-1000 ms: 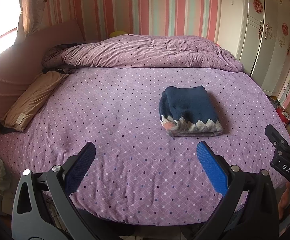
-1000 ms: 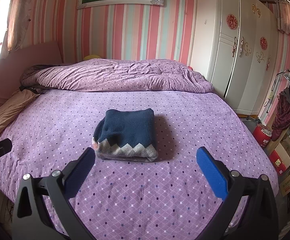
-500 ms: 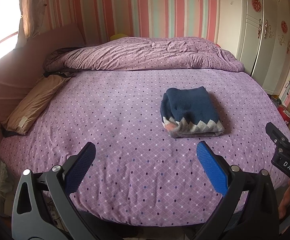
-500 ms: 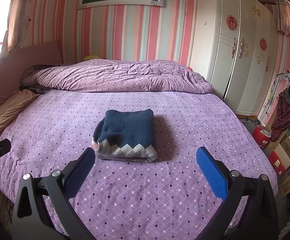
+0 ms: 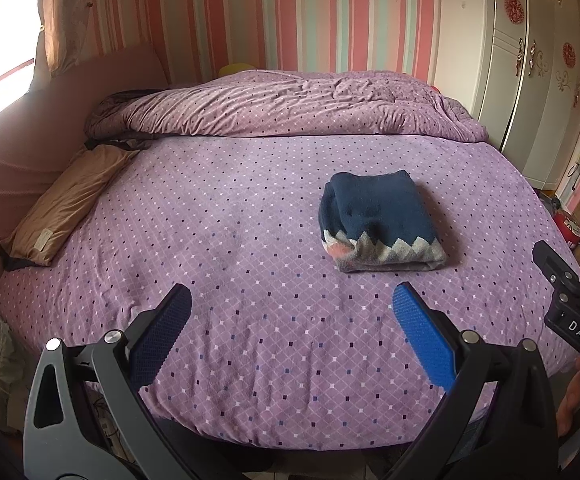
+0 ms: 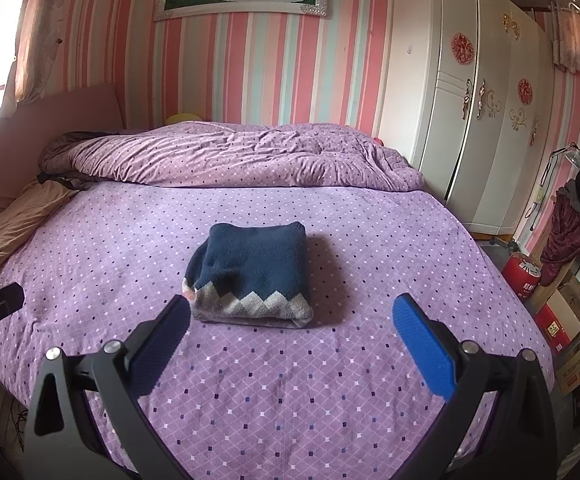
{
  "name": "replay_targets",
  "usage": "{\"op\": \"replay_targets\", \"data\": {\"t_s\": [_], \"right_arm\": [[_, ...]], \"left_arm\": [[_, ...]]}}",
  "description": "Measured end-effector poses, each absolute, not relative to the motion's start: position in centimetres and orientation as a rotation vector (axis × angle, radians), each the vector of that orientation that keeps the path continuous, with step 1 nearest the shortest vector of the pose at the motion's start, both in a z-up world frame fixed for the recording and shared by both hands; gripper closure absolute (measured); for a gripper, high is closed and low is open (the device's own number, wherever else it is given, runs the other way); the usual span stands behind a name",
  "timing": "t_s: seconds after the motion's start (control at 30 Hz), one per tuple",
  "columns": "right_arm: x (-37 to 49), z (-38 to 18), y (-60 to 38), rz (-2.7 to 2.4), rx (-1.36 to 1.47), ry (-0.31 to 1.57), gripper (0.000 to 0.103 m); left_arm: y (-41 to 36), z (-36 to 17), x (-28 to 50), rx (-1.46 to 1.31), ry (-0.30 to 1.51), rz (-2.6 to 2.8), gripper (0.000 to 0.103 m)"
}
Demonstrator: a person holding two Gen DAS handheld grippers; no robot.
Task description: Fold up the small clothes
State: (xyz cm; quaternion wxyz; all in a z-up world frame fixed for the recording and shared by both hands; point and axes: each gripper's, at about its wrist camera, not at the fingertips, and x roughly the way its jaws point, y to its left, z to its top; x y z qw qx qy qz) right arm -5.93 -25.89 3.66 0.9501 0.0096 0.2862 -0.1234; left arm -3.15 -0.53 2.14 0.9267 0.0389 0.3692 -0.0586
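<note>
A navy sweater [image 5: 378, 220] with a grey zigzag hem lies folded into a compact block on the purple dotted bed [image 5: 218, 240]. It also shows in the right wrist view, sweater [image 6: 252, 272] centred on the bed [image 6: 330, 380]. My left gripper [image 5: 292, 300] hangs open over the bed's near edge, well short and left of the sweater, with nothing between its fingers. My right gripper [image 6: 290, 312] is open too, its left fingertip just in front of the sweater's near-left corner. The right gripper's body [image 5: 570, 304] appears at the left view's right edge.
A bunched purple duvet [image 6: 226, 156] lies across the far side of the bed. A tan pillow [image 5: 66, 204] rests at the left by the pink headboard [image 5: 30, 120]. White wardrobes [image 6: 470, 100] stand on the right, with a red canister [image 6: 524, 276], boxes and hanging clothes beside the bed.
Both grippers have drawn back and slightly up from the bed, so the sweater looks a little farther away. The sweater has not moved, and both grippers stay open.
</note>
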Motion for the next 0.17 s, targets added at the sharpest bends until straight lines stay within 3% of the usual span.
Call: {"op": "replay_targets", "data": {"t_s": [0.17], "right_arm": [[-6.02,3.71,-25.69,-0.255,0.016,0.577,0.002]], "left_arm": [[-0.45,1.89,-3.07,0.076,0.770,-0.120,0.003]]}}
